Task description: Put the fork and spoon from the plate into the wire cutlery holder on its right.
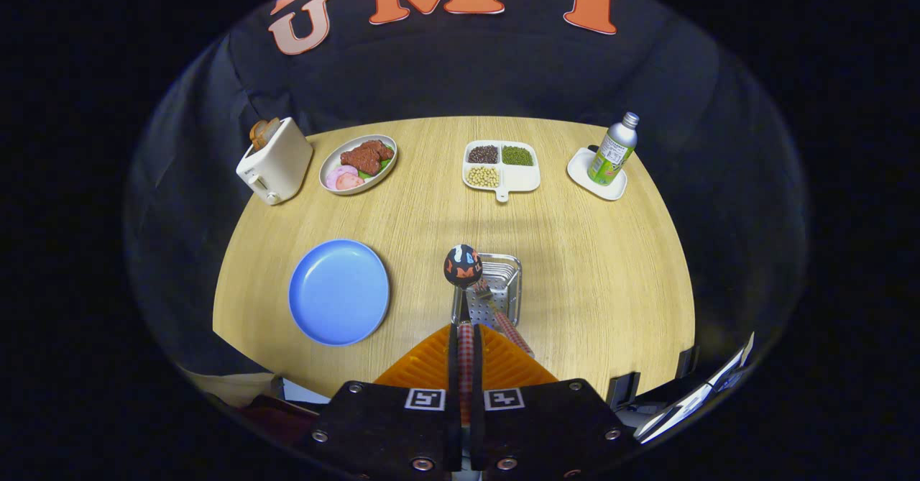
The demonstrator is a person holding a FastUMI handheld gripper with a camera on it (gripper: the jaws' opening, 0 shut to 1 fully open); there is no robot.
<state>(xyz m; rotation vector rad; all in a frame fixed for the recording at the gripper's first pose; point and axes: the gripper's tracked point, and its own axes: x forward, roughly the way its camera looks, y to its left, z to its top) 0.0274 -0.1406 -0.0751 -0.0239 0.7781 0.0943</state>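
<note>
Here, the gripper [466, 351] has its fingers pressed on a spoon's [463, 280] handle, bowl above the wire holder [503, 287]. The fork [503, 315] lies inside it. The blue plate [338, 291] sits left.

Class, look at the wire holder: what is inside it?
A fork lies in the holder, checked handle sticking out. The spoon, clamped in the gripper, hangs over it and hides its near left corner.

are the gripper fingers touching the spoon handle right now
Touching. In the gripper view the fingers are closed on the checked handle of the spoon, with no gap on either side. Its bowl points up, over the wire cutlery holder.
</note>
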